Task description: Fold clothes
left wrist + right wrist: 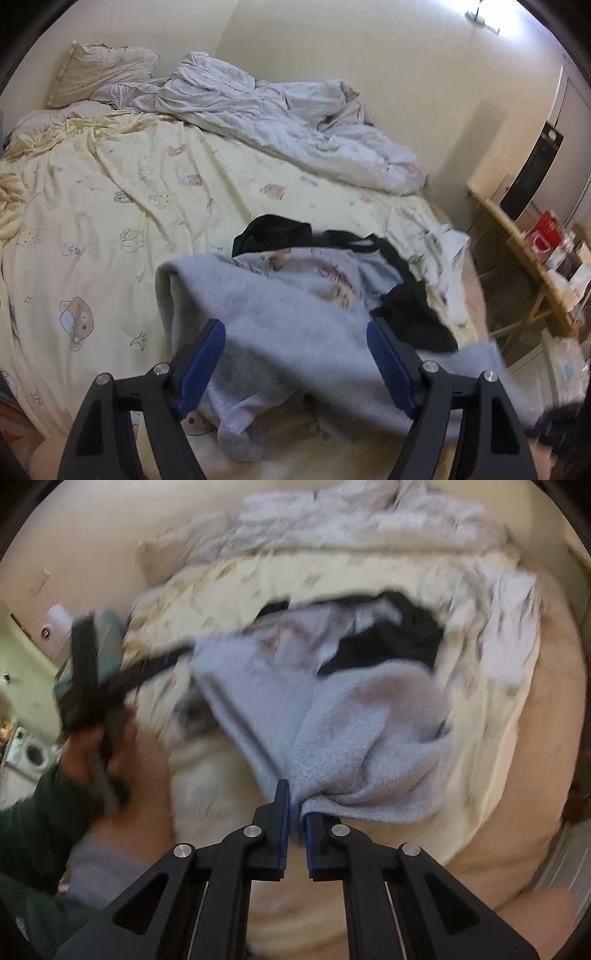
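Observation:
A light grey sweatshirt (288, 306) with a printed front lies bunched near the foot of the bed, over a black garment (417, 317). My left gripper (295, 334) hovers open just above the grey fabric, its blue pads wide apart with nothing between them. In the right wrist view my right gripper (295, 797) is shut on an edge of the grey sweatshirt (354, 738), which is pulled taut toward it. The black garment (388, 638) shows behind. At the left of that blurred view a hand holds the left gripper (92, 679).
The bed carries a cream bear-print sheet (129, 206), a crumpled white duvet (295, 122) against the wall and a pillow (99, 70) at the head. A wooden table (535, 258) with clutter stands to the right of the bed. A washing machine (31, 753) stands far left.

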The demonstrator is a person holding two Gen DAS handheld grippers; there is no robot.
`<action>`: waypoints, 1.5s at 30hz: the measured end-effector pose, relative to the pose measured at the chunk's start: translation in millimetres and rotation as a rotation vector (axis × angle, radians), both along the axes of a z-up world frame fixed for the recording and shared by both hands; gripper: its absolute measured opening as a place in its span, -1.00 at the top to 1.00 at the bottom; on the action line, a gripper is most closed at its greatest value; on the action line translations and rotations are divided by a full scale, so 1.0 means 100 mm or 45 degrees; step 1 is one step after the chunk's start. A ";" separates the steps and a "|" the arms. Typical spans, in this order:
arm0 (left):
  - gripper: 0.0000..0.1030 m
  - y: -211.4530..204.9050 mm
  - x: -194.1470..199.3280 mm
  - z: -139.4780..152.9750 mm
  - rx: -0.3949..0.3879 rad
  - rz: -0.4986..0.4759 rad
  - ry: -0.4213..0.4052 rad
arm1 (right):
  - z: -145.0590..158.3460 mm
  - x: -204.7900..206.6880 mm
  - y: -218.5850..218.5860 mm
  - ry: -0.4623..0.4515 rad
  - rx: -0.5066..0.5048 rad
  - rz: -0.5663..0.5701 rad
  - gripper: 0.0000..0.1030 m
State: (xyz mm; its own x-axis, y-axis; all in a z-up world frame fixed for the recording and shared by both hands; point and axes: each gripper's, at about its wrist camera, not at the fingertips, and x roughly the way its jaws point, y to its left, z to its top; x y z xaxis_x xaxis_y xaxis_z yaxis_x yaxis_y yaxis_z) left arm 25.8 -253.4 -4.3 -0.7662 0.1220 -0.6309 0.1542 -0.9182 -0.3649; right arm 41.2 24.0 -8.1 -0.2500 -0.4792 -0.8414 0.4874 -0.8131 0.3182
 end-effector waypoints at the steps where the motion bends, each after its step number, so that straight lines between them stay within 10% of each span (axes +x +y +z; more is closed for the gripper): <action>1: -0.54 0.00 0.00 0.00 0.008 -0.002 0.001 | -0.07 0.05 0.00 -0.024 0.010 0.006 0.90; 10: -0.54 0.02 -0.11 -0.14 0.017 -0.032 -0.102 | -0.65 0.01 0.04 -0.327 0.017 -0.062 0.78; 16: -0.54 0.00 -0.15 -0.19 0.065 -0.047 -0.123 | 0.00 -0.03 0.23 -0.185 0.107 -0.046 0.13; 19: -0.54 0.00 -0.19 -0.21 0.076 -0.048 -0.137 | 0.39 -0.17 0.34 -0.075 0.062 -0.104 -0.67; 25: -0.54 0.05 -0.21 -0.26 0.064 -0.081 -0.178 | 0.87 -0.69 0.03 0.181 0.029 -0.101 -0.68; 37: -0.54 0.00 -0.24 -0.31 0.069 -0.051 -0.213 | -0.88 -1.61 -1.37 -0.091 0.084 0.129 -0.65; 45: -0.54 -0.06 -0.24 -0.34 0.095 -0.040 -0.237 | -0.91 -1.44 -1.38 -0.076 0.093 0.207 0.74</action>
